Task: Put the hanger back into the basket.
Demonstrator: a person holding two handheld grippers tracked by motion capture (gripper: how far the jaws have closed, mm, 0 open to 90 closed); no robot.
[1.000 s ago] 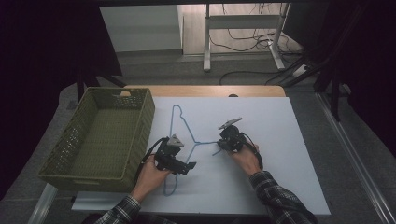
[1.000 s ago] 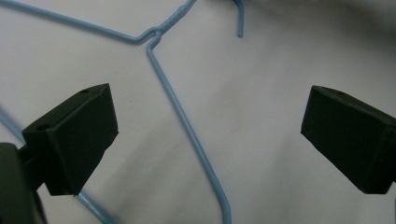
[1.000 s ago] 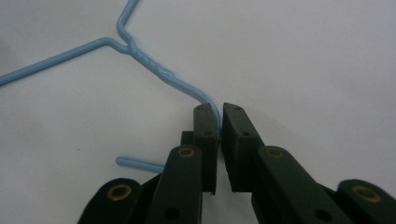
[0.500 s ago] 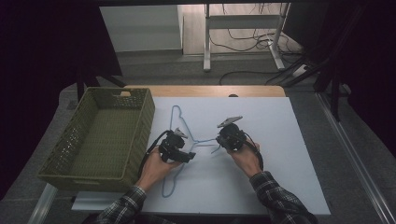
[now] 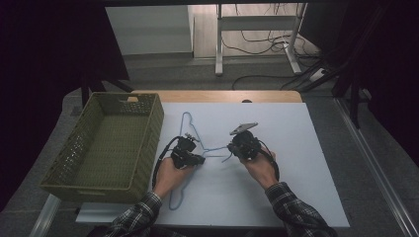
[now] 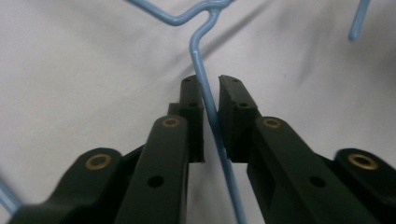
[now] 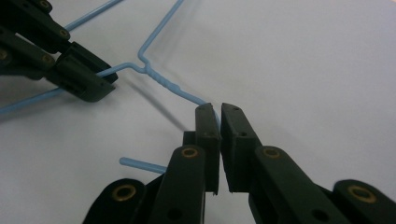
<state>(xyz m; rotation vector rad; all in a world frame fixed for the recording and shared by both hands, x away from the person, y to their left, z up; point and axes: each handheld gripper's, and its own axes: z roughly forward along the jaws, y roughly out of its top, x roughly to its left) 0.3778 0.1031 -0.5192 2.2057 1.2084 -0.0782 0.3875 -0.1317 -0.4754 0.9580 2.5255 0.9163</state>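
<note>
A light blue wire hanger [image 5: 211, 148] lies flat on the white table top [image 5: 306, 163], its hook end pointing right. My left gripper [image 5: 193, 159] is shut on the hanger's shoulder wire [image 6: 198, 56] just below the twisted neck, and the wire runs between its jaws [image 6: 211, 84]. My right gripper [image 5: 236, 146] is shut on the hook wire [image 7: 159, 79] just past the twist, where the wire vanishes between its jaws [image 7: 220, 108]. The left gripper [image 7: 100, 86] also appears at the upper left of the right gripper view, gripping the wire.
An empty olive-green woven basket [image 5: 154, 129] stands on the left, close to my left hand. A wooden strip [image 5: 217, 96] borders the table's far edge. Bare white surface stretches to the right and front of the grippers.
My left gripper has moved up along the hanger toward its neck and now grips the wire there. The right gripper has stayed nearly in place on the hook.
</note>
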